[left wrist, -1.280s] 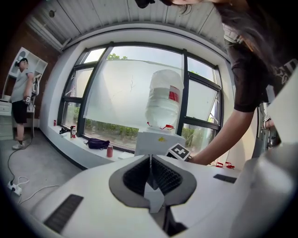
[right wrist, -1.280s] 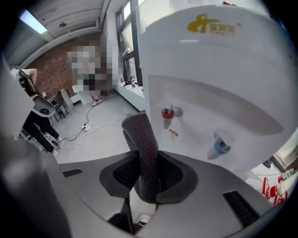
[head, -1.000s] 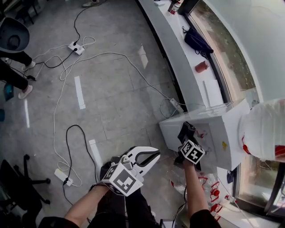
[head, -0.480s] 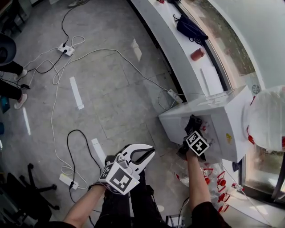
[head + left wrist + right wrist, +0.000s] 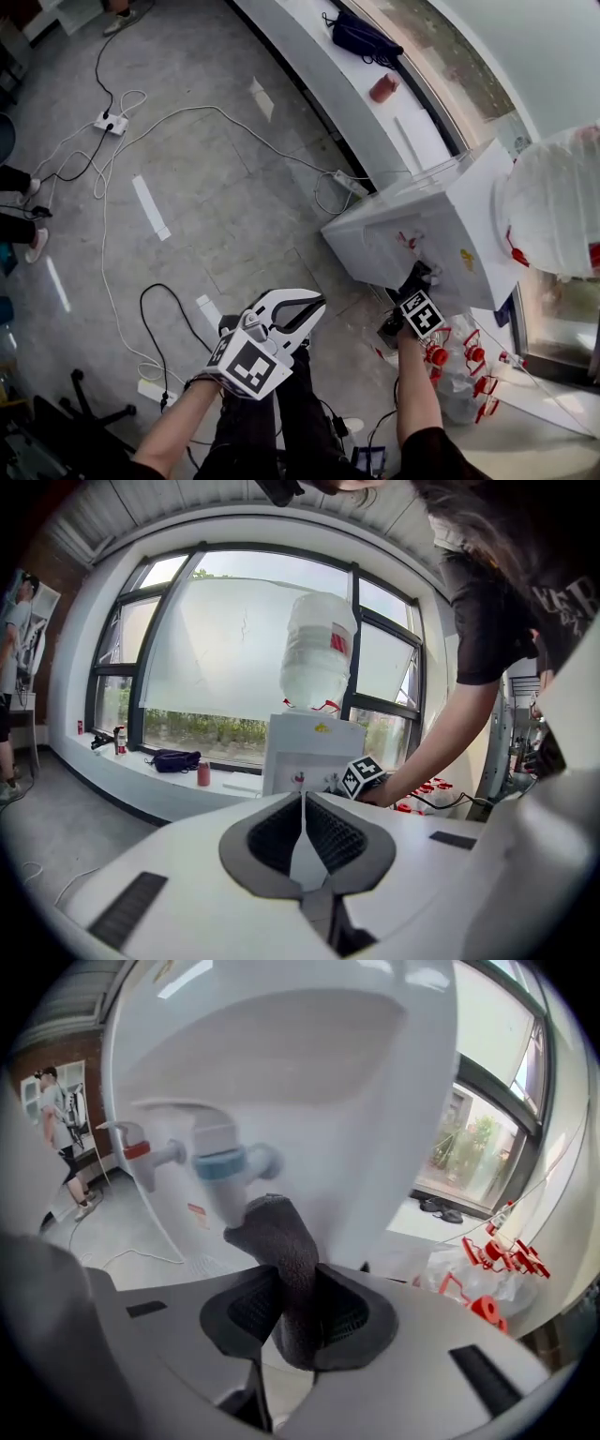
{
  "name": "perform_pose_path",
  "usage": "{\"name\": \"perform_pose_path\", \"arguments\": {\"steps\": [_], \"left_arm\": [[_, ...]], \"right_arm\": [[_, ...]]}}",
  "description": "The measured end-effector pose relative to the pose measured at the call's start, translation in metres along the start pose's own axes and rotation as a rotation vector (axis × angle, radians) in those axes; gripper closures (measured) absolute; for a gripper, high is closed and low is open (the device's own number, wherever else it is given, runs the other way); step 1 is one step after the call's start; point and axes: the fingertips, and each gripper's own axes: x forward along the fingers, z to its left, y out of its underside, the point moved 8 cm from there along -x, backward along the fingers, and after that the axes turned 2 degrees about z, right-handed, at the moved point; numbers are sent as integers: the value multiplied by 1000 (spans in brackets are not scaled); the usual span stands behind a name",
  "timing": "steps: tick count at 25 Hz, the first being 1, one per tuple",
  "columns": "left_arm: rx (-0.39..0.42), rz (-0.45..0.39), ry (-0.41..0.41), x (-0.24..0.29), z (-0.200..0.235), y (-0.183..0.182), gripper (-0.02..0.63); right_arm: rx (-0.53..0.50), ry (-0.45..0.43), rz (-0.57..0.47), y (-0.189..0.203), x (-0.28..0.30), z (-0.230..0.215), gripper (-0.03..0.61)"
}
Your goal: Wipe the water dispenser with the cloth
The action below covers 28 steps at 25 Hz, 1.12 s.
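The white water dispenser stands at the right under an upturned water bottle. My right gripper is at the lower edge of its front, shut on a dark grey cloth. In the right gripper view the cloth's top touches the white panel just under the blue tap, with the red tap to its left. My left gripper hangs in the air left of the dispenser, shut with nothing in it. The left gripper view shows its pads pressed together and the dispenser ahead.
White cables and a power strip lie across the grey floor. A curved white counter carries a black bag and a red cup. Red-capped empty bottles sit under the dispenser. A person stands far left.
My right gripper with the cloth has slid down the dispenser's front to its lower edge. The head view has swung, moving the dispenser up in the frame. The left gripper has hardly moved.
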Motion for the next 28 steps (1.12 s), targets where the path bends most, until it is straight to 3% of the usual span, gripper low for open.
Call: {"name": "perform_pose_path", "arguments": {"steps": [6, 13, 16, 21, 28], "left_arm": [[17, -6, 61, 20, -13, -6, 594], [24, -12, 109, 26, -28, -9, 594], [27, -4, 112, 24, -29, -4, 594], [2, 8, 74, 21, -19, 13, 594], [-10, 16, 33, 26, -5, 47, 594]], "right_arm": [[-179, -37, -4, 8, -15, -28, 472], [-162, 42, 32, 25, -23, -55, 474], [-170, 17, 41, 33, -26, -54, 474], [-315, -148, 64, 53, -12, -1, 474], [-390, -315, 86, 85, 30, 99, 474]]}}
